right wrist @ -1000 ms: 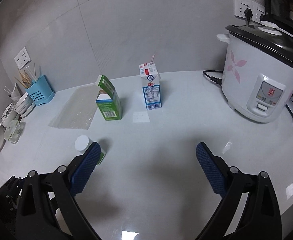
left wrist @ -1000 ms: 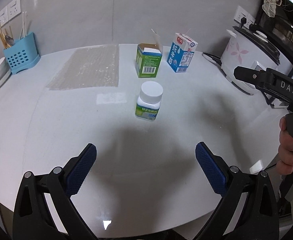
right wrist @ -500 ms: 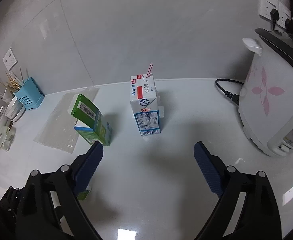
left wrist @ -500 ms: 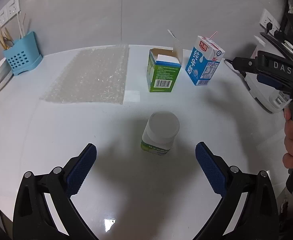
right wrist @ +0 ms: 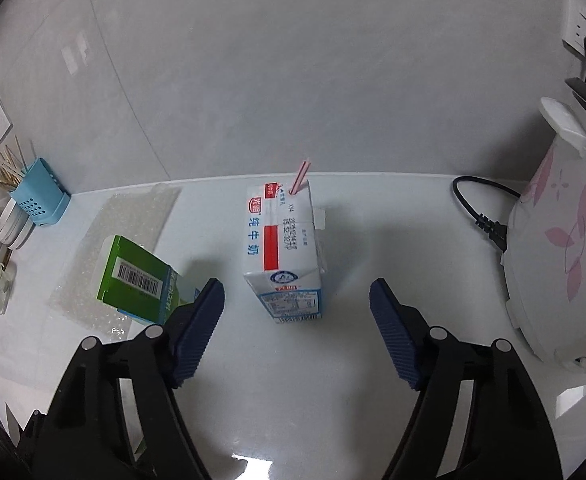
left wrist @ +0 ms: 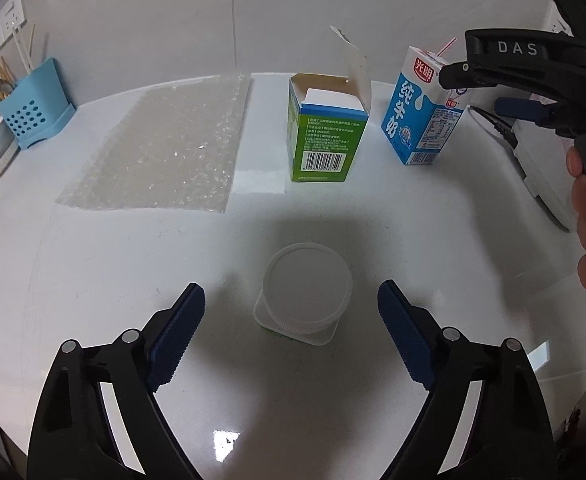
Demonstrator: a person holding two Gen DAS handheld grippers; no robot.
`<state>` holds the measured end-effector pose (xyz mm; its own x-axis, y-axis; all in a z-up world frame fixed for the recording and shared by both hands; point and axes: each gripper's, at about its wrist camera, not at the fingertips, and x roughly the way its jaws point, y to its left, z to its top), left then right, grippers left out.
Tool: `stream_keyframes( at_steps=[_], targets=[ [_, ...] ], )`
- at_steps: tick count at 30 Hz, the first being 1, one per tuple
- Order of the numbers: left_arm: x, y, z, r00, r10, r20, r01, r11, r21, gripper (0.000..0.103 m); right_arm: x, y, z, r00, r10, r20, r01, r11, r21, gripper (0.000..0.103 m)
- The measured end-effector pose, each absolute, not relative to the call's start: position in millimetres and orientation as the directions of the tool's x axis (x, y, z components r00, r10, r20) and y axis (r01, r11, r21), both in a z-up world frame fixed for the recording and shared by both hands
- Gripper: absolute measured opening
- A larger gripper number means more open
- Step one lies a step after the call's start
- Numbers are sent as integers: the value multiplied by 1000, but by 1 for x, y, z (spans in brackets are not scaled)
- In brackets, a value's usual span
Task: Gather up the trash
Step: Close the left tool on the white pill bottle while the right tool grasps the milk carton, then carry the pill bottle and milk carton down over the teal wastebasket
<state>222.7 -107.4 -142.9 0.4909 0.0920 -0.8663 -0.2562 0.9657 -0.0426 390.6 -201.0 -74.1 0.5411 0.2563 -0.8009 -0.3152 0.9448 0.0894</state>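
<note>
A white-capped bottle (left wrist: 306,292) stands on the white counter between the tips of my open left gripper (left wrist: 291,312), untouched. An open green box (left wrist: 325,136) and a blue-and-white milk carton (left wrist: 423,120) with a pink straw stand behind it. In the right wrist view the milk carton (right wrist: 283,252) stands upright just ahead of my open right gripper (right wrist: 297,312), between its fingers' lines, untouched. The green box (right wrist: 141,280) sits at its left. The right gripper's body (left wrist: 533,72) shows in the left wrist view, above the carton.
A sheet of bubble wrap (left wrist: 165,152) lies flat at the back left. A blue utensil holder (left wrist: 33,108) and stacked plates (right wrist: 11,224) stand far left. A white rice cooker (right wrist: 565,248) with its black cord (right wrist: 477,208) stands at the right.
Both grippers have moved forward and down. The bottle now sits between the left fingers, and the milk carton is much closer to the right fingers. Both stay open.
</note>
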Motion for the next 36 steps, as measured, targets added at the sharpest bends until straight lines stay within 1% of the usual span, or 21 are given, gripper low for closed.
stream_keyframes(
  at_steps=[1, 8, 9, 10, 11, 12, 14, 25, 36],
  targets=[
    [223, -107, -144, 488, 95, -868, -261, 965, -41, 82, 394, -199, -75, 537, 251, -805, -318, 945, 83, 66],
    [223, -106, -146, 479, 106, -871, -281, 959, -38, 69, 407, -190, -86, 489, 254, -834, -311, 944, 105, 57],
    [223, -106, -146, 477, 107, -872, -281, 959, -36, 65, 407, -189, -86, 490, 251, -835, -312, 945, 101, 53],
    [223, -106, -146, 476, 108, -873, -280, 959, -34, 63, 408, -188, -86, 491, 249, -835, -313, 945, 98, 48],
    [223, -106, -147, 475, 104, -874, -277, 960, -36, 56, 407, -188, -86, 493, 248, -834, -312, 945, 97, 41],
    [223, -107, -148, 471, 102, -876, -272, 962, -34, 46, 408, -187, -85, 494, 245, -834, -314, 945, 92, 40],
    [222, -109, -148, 466, 116, -877, -269, 963, -15, 46, 407, -186, -82, 501, 253, -828, -322, 942, 93, 39],
    [197, -106, -131, 489, 99, -867, -247, 969, -28, 46, 374, -198, -61, 541, 259, -800, -313, 945, 94, 39],
    [151, -88, -101, 528, 48, -848, -190, 980, -63, 46, 287, -223, -32, 593, 247, -767, -244, 962, 122, 39]
  ],
)
